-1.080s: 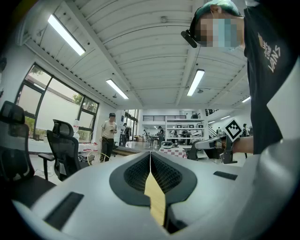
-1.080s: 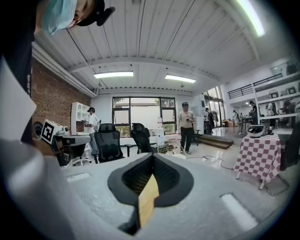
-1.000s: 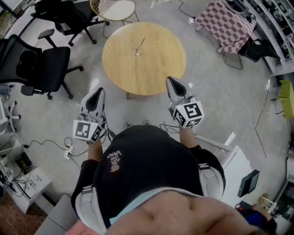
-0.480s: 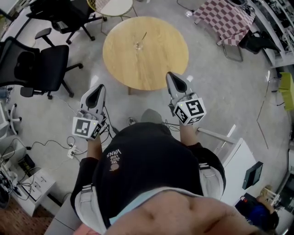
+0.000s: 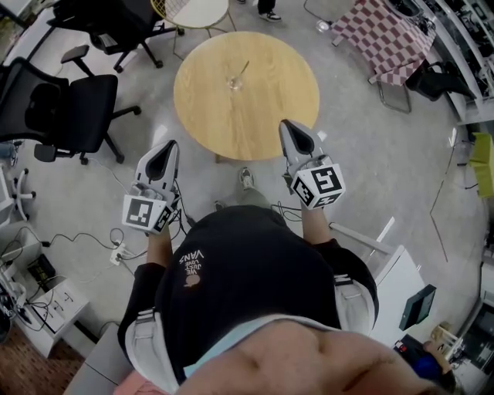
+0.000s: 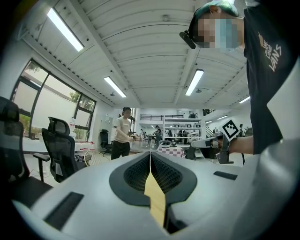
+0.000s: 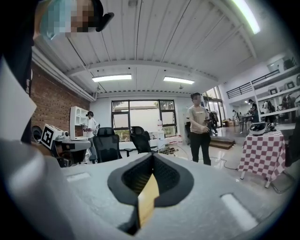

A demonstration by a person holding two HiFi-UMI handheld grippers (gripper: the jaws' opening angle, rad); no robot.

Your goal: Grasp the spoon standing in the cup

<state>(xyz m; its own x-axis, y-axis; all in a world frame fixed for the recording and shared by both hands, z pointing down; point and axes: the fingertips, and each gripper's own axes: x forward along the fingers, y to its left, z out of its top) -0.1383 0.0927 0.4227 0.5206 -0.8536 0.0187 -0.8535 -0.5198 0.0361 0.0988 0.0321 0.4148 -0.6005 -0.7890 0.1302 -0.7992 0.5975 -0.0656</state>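
In the head view a clear cup (image 5: pixel 234 82) stands on the far half of a round wooden table (image 5: pixel 262 116), with a thin spoon (image 5: pixel 241 71) leaning out of it. My left gripper (image 5: pixel 164 151) is held left of the table over the floor, jaws closed and empty. My right gripper (image 5: pixel 291 131) hovers at the table's near right edge, also shut with nothing held. Both are well short of the cup. The gripper views look level across the room: left gripper (image 6: pixel 151 153), right gripper (image 7: pixel 152 157), jaws pressed together.
Black office chairs (image 5: pixel 62 108) stand left of the table, a small white round table (image 5: pixel 202 11) beyond it, a checkered-cloth table (image 5: pixel 378 38) at upper right. Cables and a power strip (image 5: pixel 116 253) lie on the floor at left. A person (image 7: pixel 198 127) stands farther off.
The table and cup have shifted slightly in the head view as I step closer; a foot now shows near the table's edge. Both grippers stay shut.
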